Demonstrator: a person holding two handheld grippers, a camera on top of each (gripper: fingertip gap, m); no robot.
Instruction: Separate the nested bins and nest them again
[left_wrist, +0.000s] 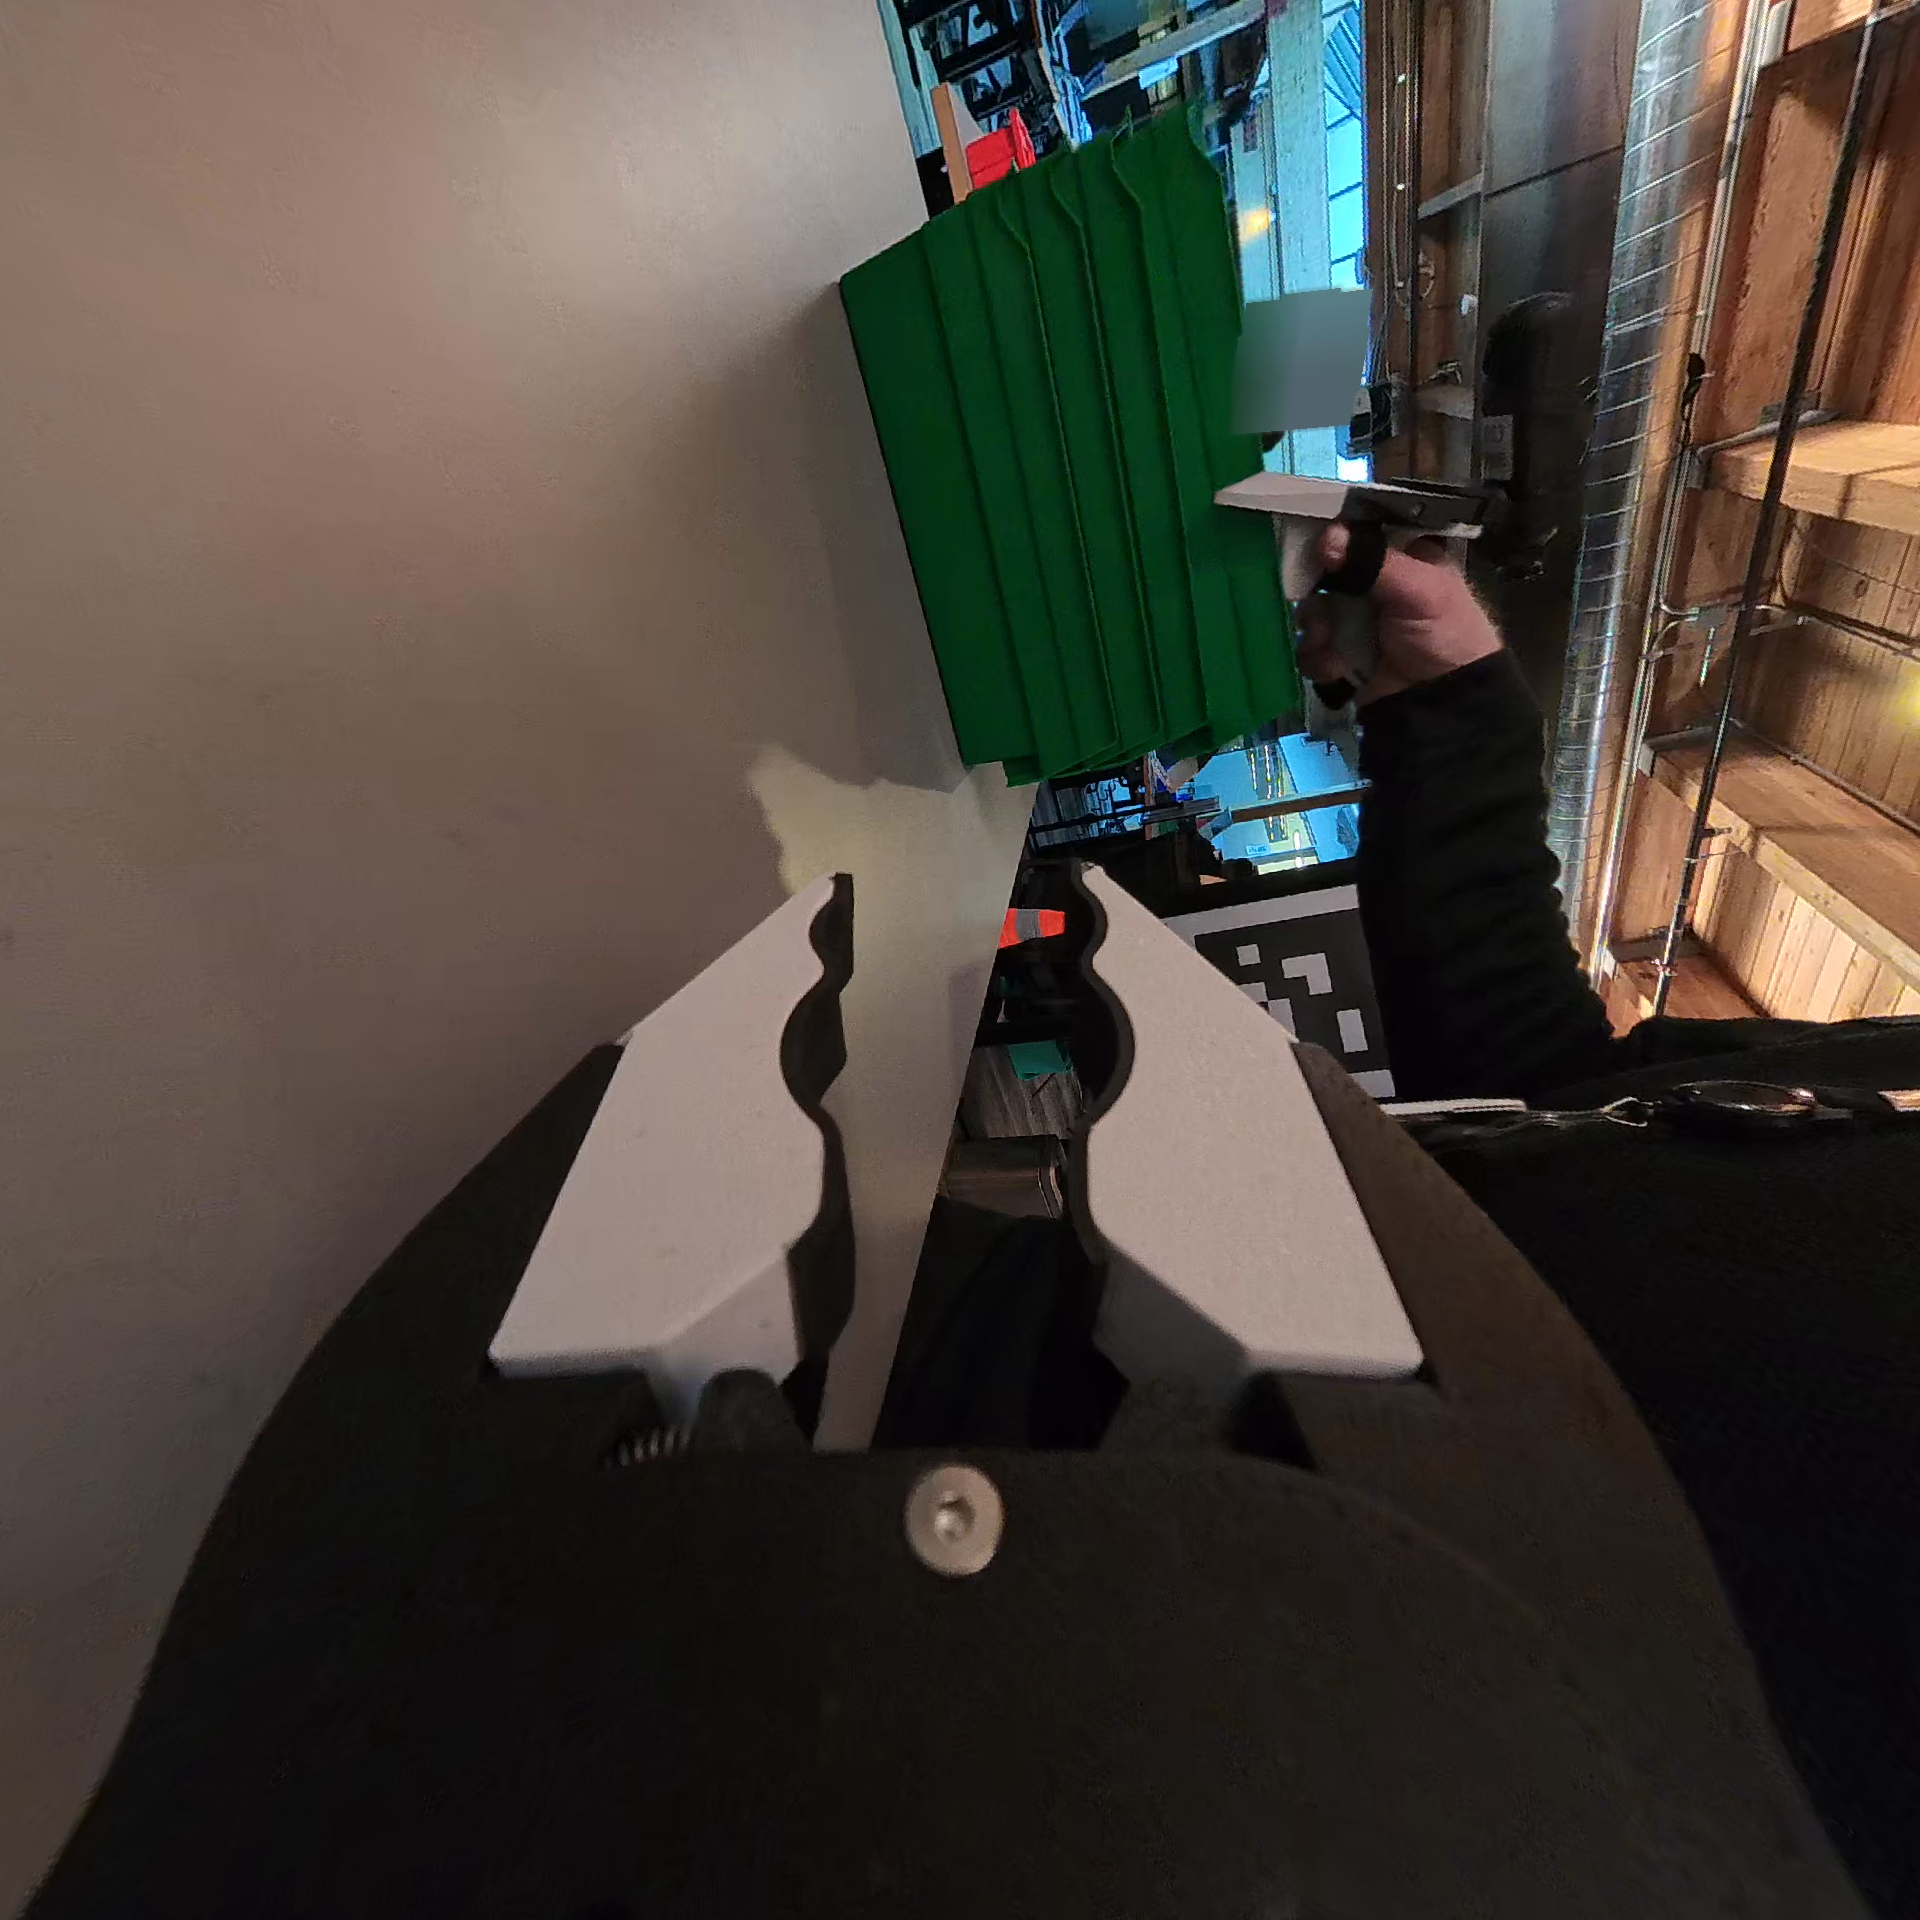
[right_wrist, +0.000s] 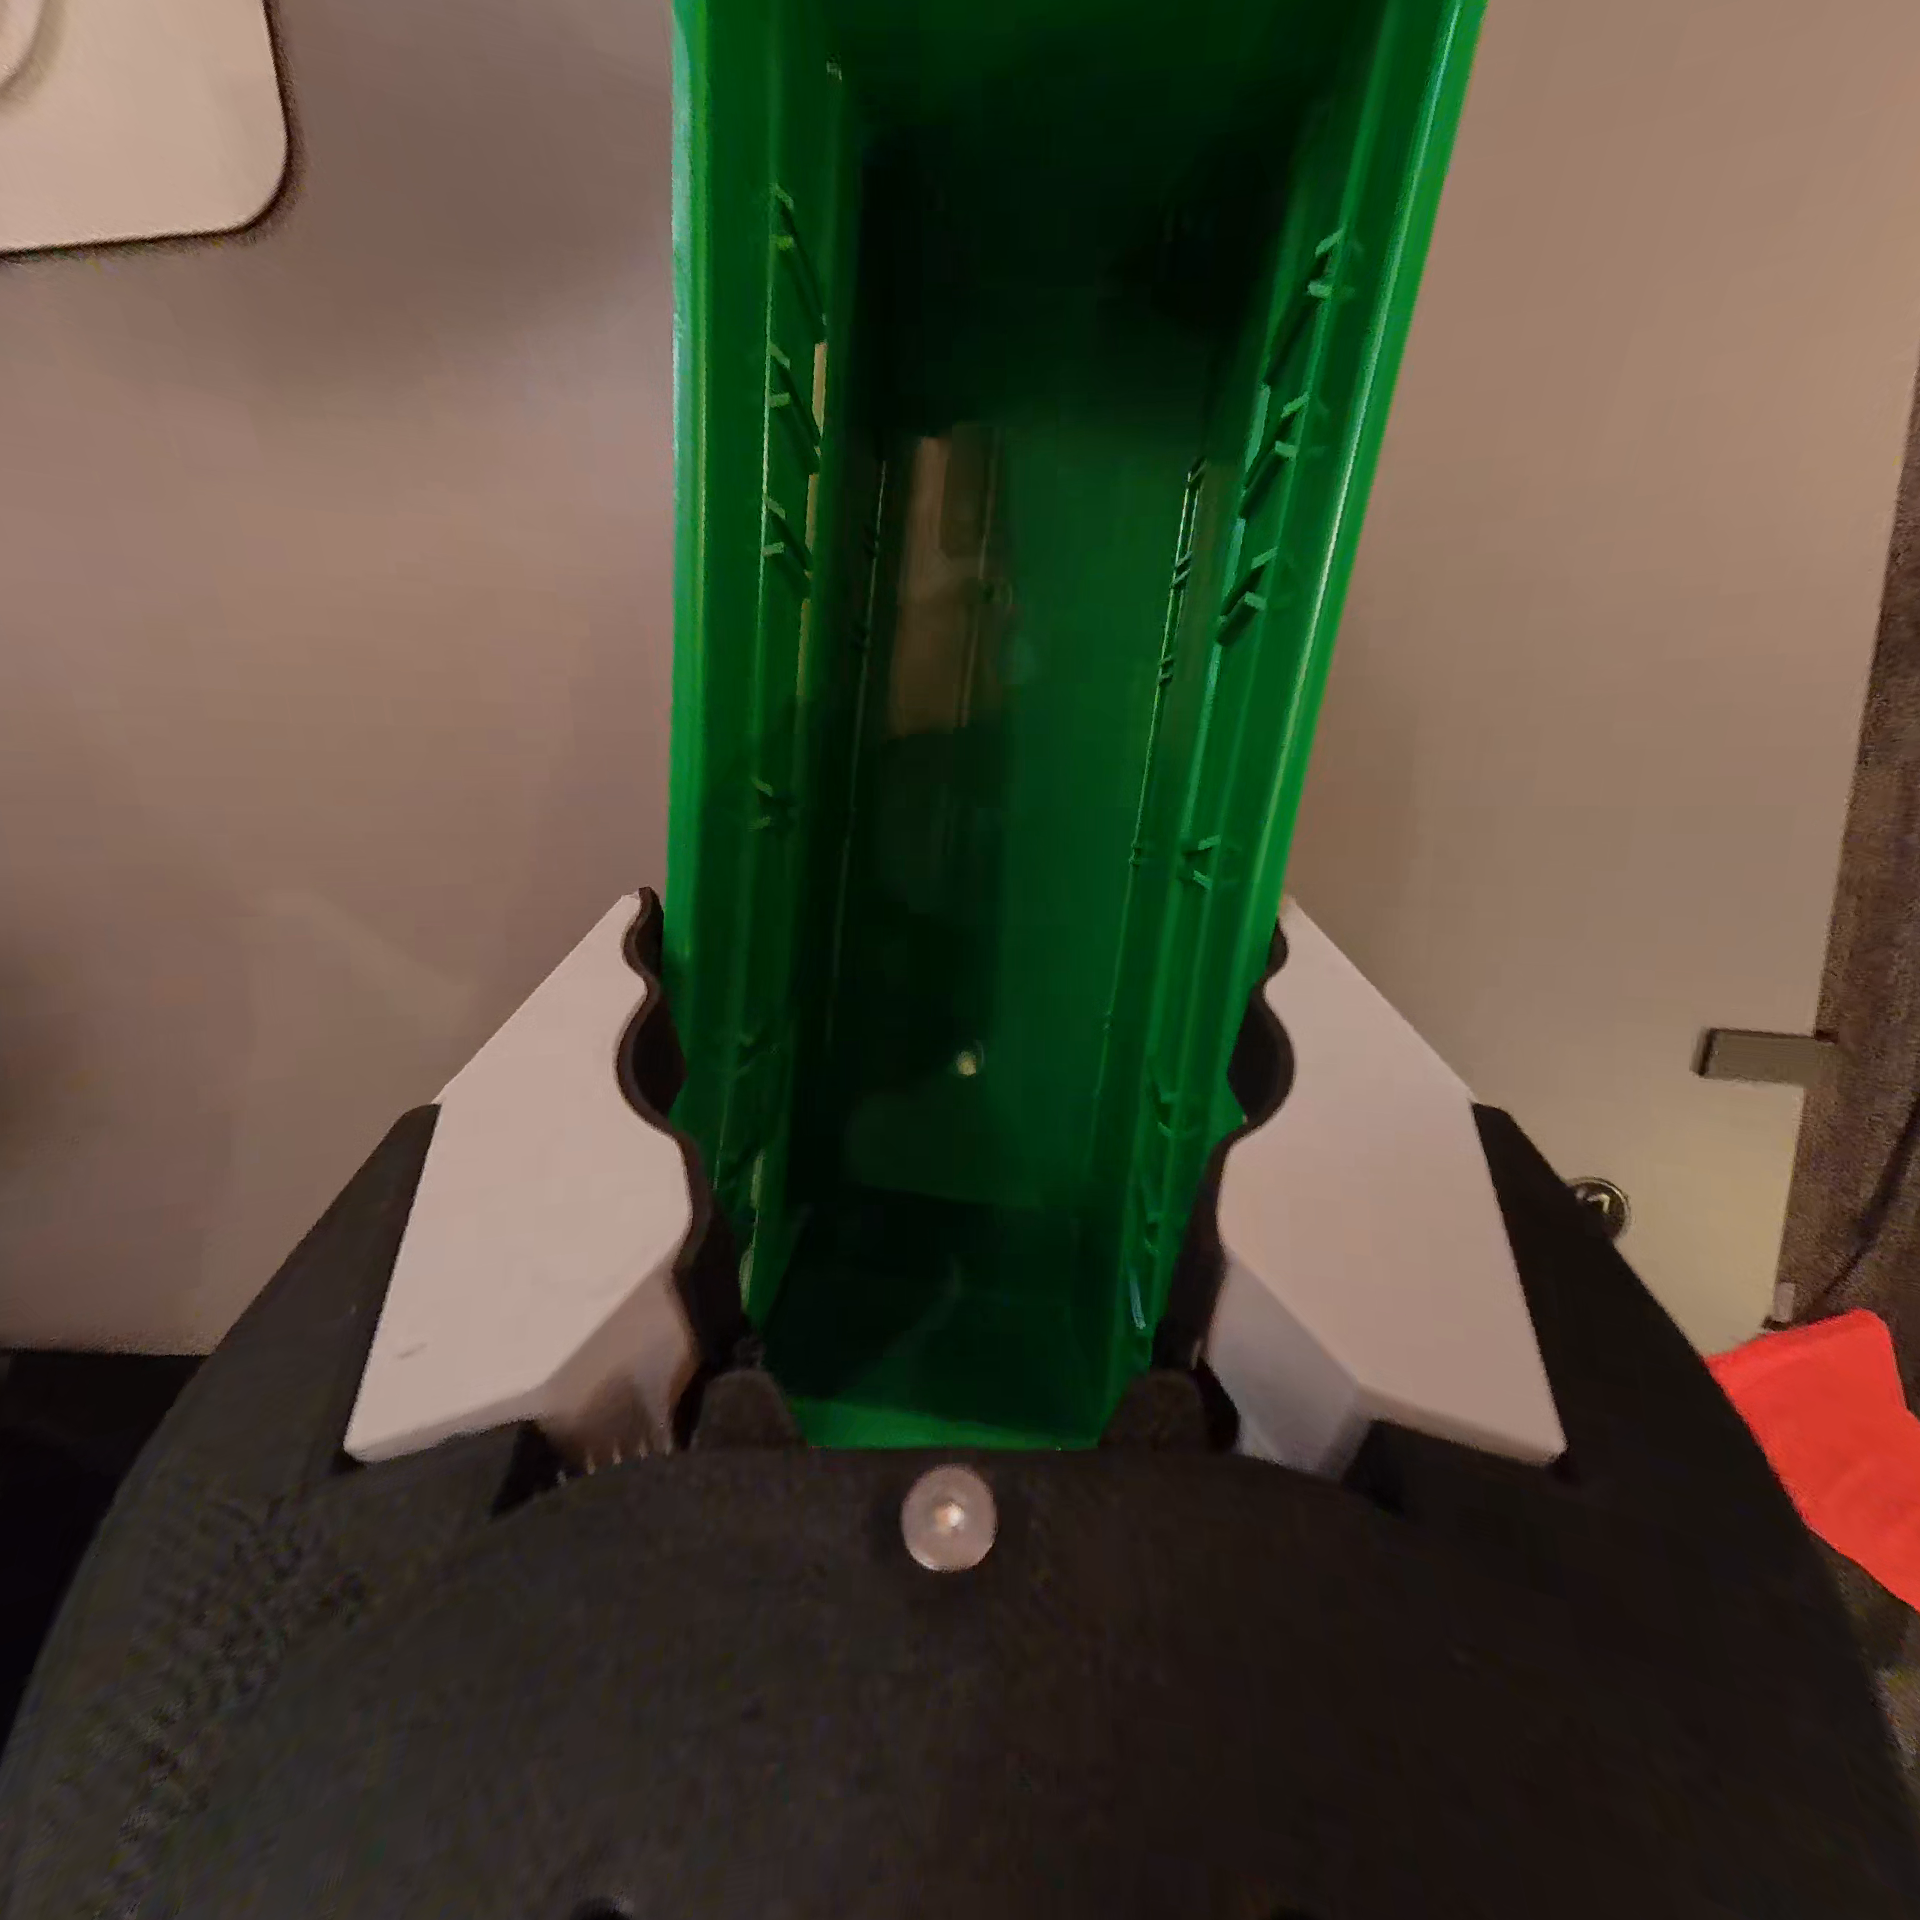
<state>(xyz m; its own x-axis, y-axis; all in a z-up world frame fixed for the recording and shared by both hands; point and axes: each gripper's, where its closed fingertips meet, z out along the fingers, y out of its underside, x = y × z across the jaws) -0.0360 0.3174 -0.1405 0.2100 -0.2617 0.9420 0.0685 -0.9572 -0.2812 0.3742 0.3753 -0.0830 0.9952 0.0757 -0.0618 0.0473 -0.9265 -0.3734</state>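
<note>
The green bins (right_wrist: 987, 727) are nested in one stack, with the long axis running from 6 to 12 o'clock in the right wrist view and the open side facing the camera. The right gripper (right_wrist: 966, 1039) clasps the stack's near end, jaws spread wide against both side walls. The left gripper (left_wrist: 966, 997) is empty, jaws parted, with the stack (left_wrist: 1060, 499) at its 12 o'clock beside the white table (left_wrist: 416, 520).

You won't find any readable text here; only a black-and-white marker board (left_wrist: 1288, 982) shows, bearing square patterns.
</note>
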